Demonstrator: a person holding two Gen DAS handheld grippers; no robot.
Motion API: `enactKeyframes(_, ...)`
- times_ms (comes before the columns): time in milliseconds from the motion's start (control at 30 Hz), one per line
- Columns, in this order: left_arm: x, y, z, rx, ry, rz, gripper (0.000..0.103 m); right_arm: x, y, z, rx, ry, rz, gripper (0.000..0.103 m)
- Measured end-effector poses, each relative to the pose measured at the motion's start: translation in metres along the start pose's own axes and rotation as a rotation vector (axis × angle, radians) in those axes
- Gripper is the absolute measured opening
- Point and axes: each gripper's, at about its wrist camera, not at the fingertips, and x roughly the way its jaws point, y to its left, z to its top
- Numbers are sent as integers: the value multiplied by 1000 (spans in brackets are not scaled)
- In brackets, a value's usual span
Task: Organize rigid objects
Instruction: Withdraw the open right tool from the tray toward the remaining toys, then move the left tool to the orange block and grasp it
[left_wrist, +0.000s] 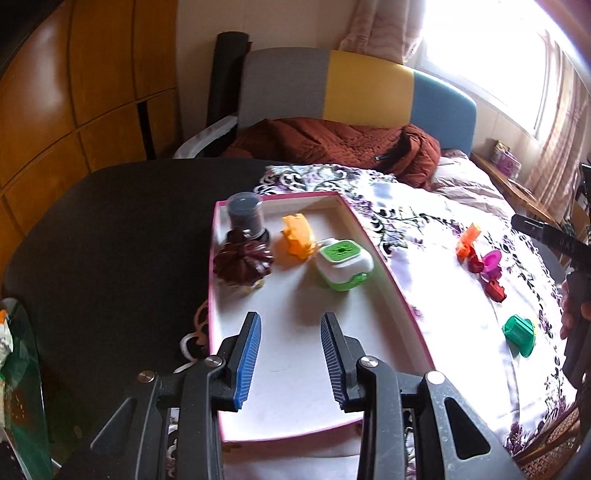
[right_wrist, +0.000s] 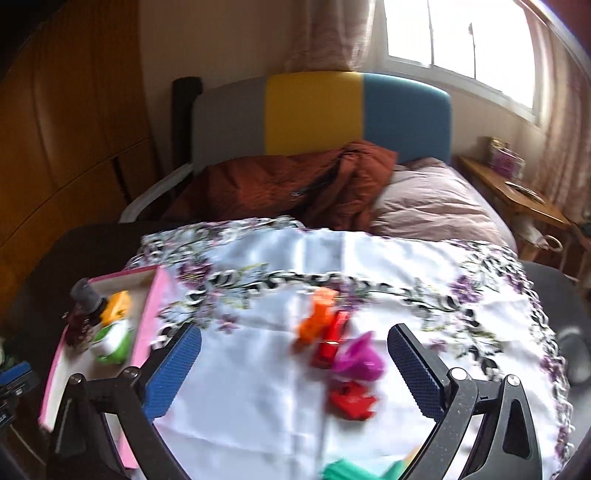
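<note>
While its blue ribbed pads stand apart with nothing between them, the left gripper hangs over the near, bare end of a shallow pink-rimmed white cardboard tray resting partly on a dark round table and partly on a white tablecloth printed with purple flowers. Farther along the tray floor lie a green-and-white plastic cube, a dark maroon ridged ornament and an orange plastic block, with a small clear jar with a dark lid upright in the far left corner.

Over the cloth, well apart from the tray, the right gripper is spread wide and empty, its fingers flanking a blurred cluster of small plastic pieces. Nearest its camera a green plastic piece shows at the bottom edge; beyond it sit a red plastic piece, a magenta plastic piece, a second red piece and an orange plastic piece. Whether the clustered pieces touch one another cannot be told through the blur. The tray appears at that view's left, its pink wall lying on the cloth's edge.

Behind the table, a rust-red quilted blanket and a mauve pillow lie before a grey, yellow and blue panelled headboard. Wooden wardrobe doors fill the left; a bright window with curtains the right.
</note>
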Motion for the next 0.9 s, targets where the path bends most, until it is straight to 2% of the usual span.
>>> enactKeyframes(300, 10, -45, 10, 94, 16, -36, 33, 11, -109, -23, 210, -5, -191, 102)
enactKeyframes(367, 13, -56, 11, 113, 25, -44, 33, 13, -130, -30, 303, 14, -217, 102)
enactKeyframes(467, 18, -73, 14, 137, 31, -64, 33, 9, -153, -31, 423, 1, -202, 102)
enactKeyframes(600, 25, -93, 17, 167, 49, -95, 33, 11, -162, -34, 509, 22, -172, 102)
enactKeyframes(900, 49, -140, 29, 223, 87, -152, 33, 11, -161, -34, 514, 23, -169, 102)
